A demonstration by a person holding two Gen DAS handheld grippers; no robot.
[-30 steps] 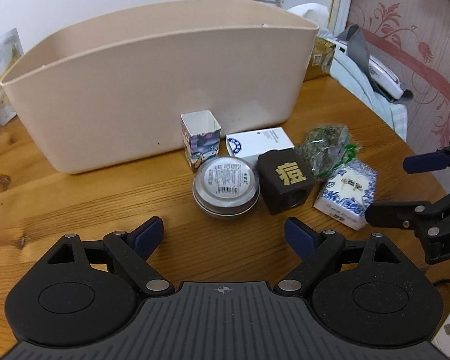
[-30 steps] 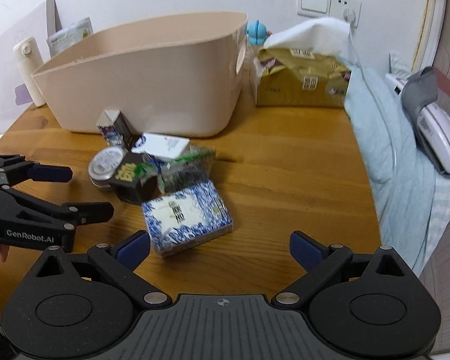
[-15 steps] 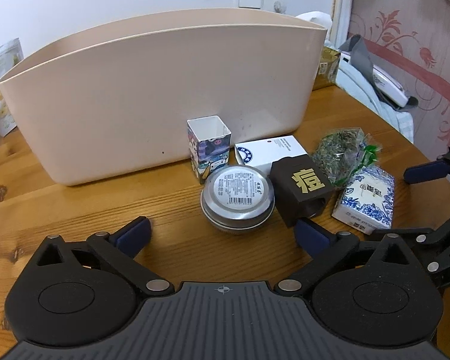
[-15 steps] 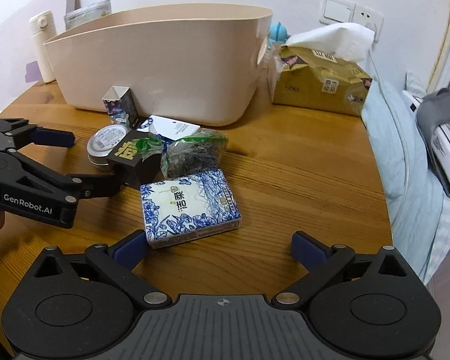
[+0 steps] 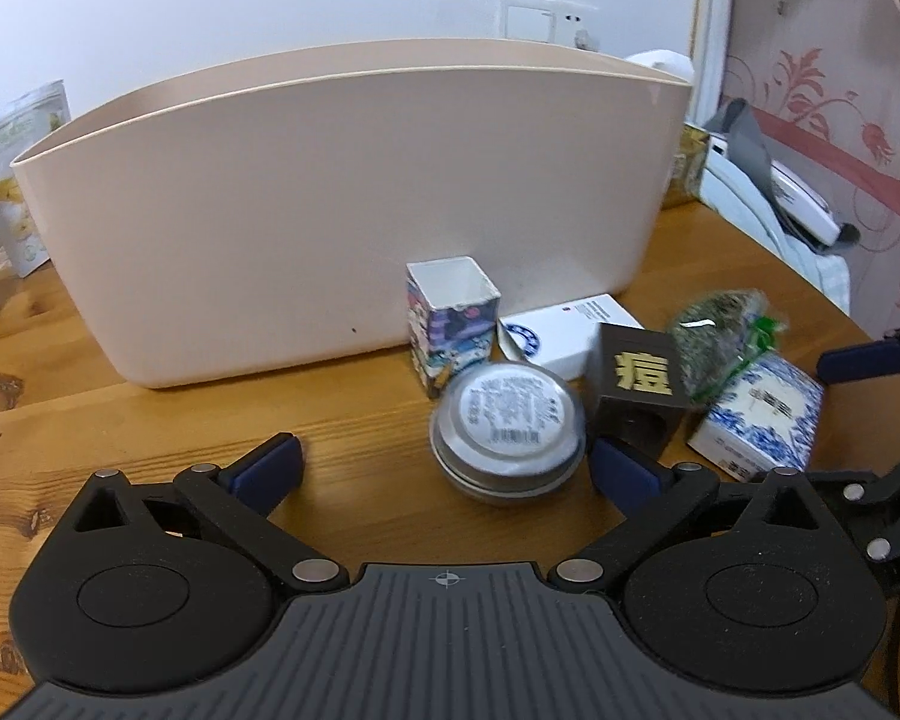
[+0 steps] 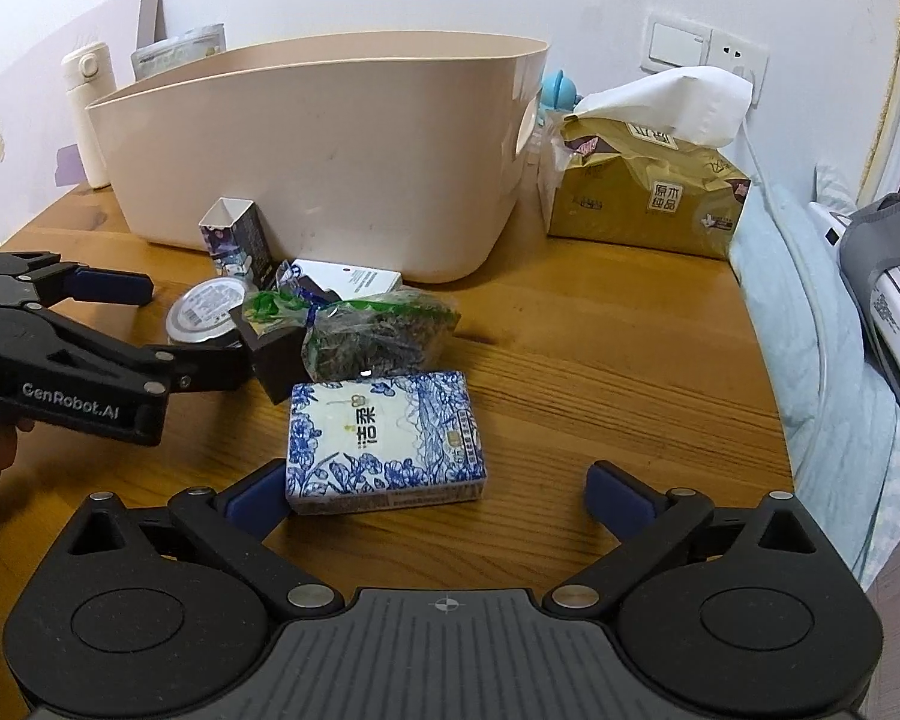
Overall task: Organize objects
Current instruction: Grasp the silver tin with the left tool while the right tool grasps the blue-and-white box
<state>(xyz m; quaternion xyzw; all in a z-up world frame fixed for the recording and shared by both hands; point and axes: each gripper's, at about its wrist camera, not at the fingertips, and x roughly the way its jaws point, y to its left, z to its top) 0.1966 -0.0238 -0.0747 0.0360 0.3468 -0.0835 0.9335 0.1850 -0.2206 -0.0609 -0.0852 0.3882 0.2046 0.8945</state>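
Jaws spread wide on both grippers, the left gripper (image 5: 444,468) flanks the round tin (image 5: 508,429) while the right gripper (image 6: 438,495) nears the blue-patterned box (image 6: 384,441) on the bench (image 6: 600,360), where crowding risks nudging the black box (image 5: 639,387) aside.
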